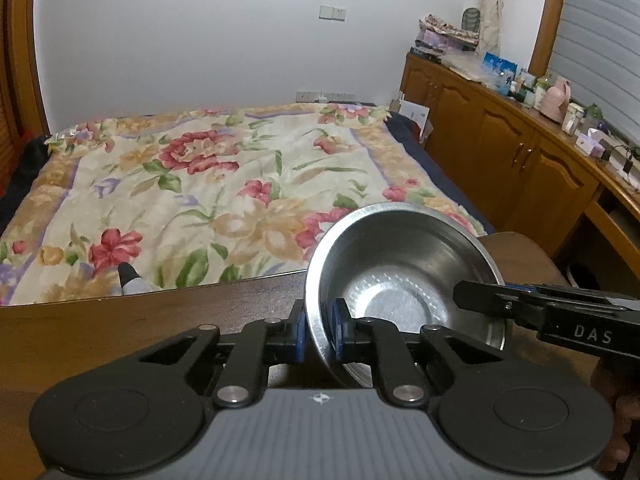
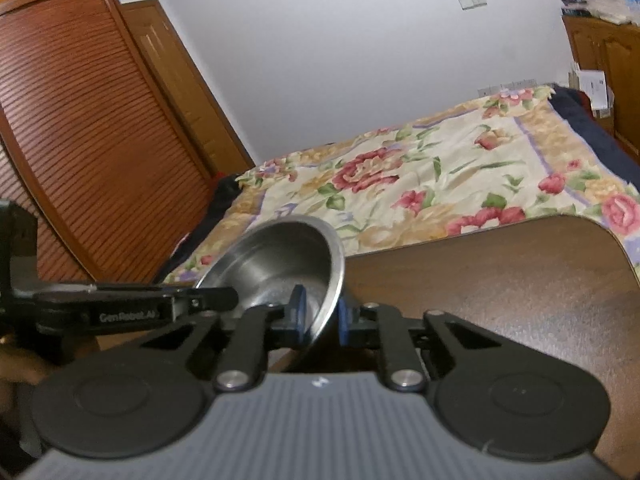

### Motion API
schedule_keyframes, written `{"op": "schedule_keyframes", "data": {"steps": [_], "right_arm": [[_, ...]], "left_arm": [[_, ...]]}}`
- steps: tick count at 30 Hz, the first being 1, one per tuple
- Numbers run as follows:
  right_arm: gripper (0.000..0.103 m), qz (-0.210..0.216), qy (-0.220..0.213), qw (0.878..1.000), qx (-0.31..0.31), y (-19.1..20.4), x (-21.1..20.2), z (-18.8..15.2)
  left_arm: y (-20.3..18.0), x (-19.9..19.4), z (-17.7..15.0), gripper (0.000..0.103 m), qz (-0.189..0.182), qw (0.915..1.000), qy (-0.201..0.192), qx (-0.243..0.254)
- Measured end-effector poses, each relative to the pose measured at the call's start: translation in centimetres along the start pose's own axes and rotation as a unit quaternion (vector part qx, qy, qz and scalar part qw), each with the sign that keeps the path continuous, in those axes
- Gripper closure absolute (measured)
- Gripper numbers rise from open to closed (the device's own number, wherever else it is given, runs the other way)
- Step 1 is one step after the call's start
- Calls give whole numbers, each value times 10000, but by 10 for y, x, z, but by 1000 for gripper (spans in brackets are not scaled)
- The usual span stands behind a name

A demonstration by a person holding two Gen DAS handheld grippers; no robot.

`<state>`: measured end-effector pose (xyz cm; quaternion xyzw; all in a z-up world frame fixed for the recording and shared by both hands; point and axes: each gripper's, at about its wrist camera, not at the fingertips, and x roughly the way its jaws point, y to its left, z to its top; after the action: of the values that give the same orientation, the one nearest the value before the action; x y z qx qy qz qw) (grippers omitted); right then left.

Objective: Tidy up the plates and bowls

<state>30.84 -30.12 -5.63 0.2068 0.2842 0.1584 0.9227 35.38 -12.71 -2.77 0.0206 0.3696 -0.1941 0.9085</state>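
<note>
- The bed [image 1: 208, 196], lying under a floral blanket, is filling the left and middle of the left wrist view, beyond the far edge of the dark wooden table [image 1: 224, 304].
- A small dark pointed object [image 1: 130, 278] is sitting at the table's far edge, against the blanket — too blurred to identify.
- The left gripper [image 1: 320, 330] is clamping the near left rim of the steel bowl [image 1: 404, 276], one blue pad outside the wall and one inside.
- The steel bowl is tilting toward the camera, its opening facing up and forward, over the table's right part; whether its base is touching the wood cannot be told.
- The right gripper [image 1: 464, 294] is reaching in from the right and pinching the bowl's right rim — in its own view its blue pads are pressing either side of that rim.
- The wooden cabinets [image 1: 500, 148] with a cluttered top are running along the right wall.
</note>
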Motion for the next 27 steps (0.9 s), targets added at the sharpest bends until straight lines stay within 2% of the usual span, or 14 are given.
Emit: {"op": "schedule_keyframes", "data": {"steps": [5,27], "right_arm": [[91,-18,-70,10000,-62,10,-12,3],[91,-268,-880,9948,-433,56,-107,16]], "left_arm": [[-4,-28,5,89,-62,9997,-233,35],[-35,-144,0,91,-590,9920,-1044,392]]}}
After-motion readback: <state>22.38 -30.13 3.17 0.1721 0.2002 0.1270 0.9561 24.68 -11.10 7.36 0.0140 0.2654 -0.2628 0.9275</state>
